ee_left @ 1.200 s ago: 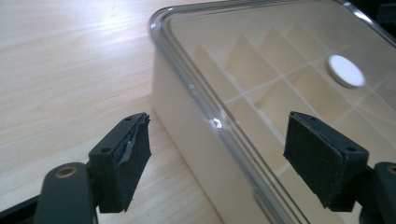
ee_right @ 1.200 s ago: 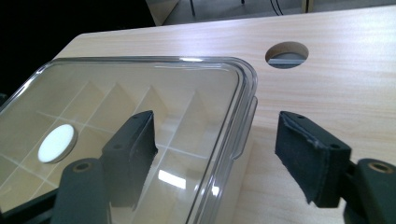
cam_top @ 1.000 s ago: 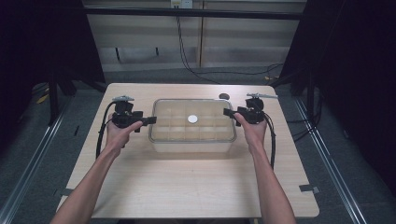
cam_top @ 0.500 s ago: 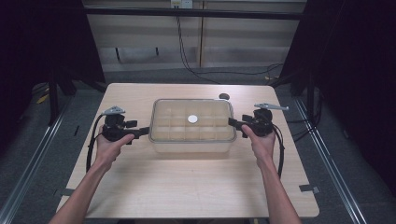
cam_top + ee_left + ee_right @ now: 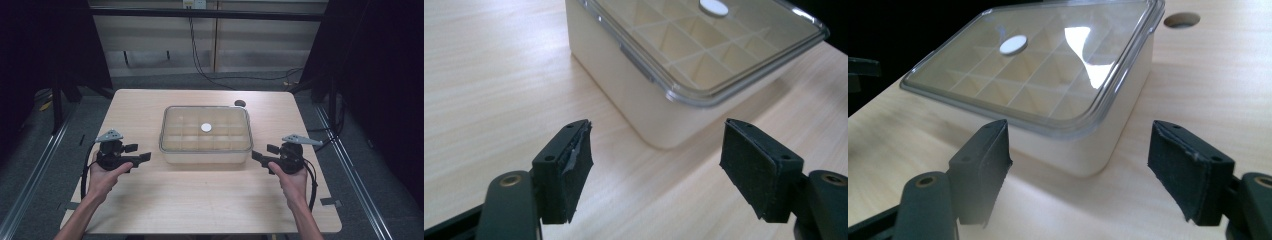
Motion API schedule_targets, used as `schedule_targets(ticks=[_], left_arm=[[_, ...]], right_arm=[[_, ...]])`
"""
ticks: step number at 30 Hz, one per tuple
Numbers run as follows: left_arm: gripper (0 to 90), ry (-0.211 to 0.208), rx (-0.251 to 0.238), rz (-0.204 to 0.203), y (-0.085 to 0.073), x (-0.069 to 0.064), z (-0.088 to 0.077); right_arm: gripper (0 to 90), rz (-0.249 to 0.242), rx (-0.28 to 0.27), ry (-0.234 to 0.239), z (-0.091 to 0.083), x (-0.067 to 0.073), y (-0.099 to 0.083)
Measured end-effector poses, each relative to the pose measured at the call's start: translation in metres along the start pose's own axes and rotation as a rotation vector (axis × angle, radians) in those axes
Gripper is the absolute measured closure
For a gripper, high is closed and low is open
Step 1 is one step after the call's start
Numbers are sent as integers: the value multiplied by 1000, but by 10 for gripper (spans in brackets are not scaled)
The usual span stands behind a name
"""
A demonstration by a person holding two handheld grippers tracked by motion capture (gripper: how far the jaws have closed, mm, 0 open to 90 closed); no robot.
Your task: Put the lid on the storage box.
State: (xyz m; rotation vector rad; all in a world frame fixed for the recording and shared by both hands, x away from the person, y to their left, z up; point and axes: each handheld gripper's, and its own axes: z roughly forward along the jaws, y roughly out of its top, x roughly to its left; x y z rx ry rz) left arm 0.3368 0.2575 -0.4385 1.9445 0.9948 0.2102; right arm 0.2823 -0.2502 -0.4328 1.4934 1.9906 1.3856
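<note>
A clear-lidded cream box (image 5: 205, 135) with a grid of compartments stands in the middle of the wooden table (image 5: 200, 200). A small white disc (image 5: 206, 127) lies on its lid. My left gripper (image 5: 142, 152) hovers left of the box's near left corner, clear of it. It is open and has just been closing slightly, with nothing between its jaws. My right gripper (image 5: 262, 151) stands open by the near right corner, also apart. In the left gripper view the gripper (image 5: 656, 160) faces the box (image 5: 624, 85). The right gripper (image 5: 1080, 165) likewise faces the box (image 5: 1088, 145).
A round hole (image 5: 240, 103) is cut in the table behind the box's far right corner. Bare tabletop stretches in front of the box. Dark floor and metal rails (image 5: 30, 170) flank the table.
Both hands have drawn back toward the near edge, from the box's ends to beside its front corners. The box has not moved.
</note>
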Motion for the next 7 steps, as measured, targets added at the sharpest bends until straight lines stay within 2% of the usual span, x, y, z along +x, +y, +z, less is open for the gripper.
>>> schedule_targets(ticks=[2,4,7], left_arm=[[285,1,6,-14,-4,0,-3],[283,-21,7,-25,-12,-3,-7],[283,-25,31,1,-20,-8,-10]], right_arm=[[247,17,-9,6,-4,1,-8],[247,19,-9,-4,-8,2,-13],[247,32,-26,12,-14,4,-18]])
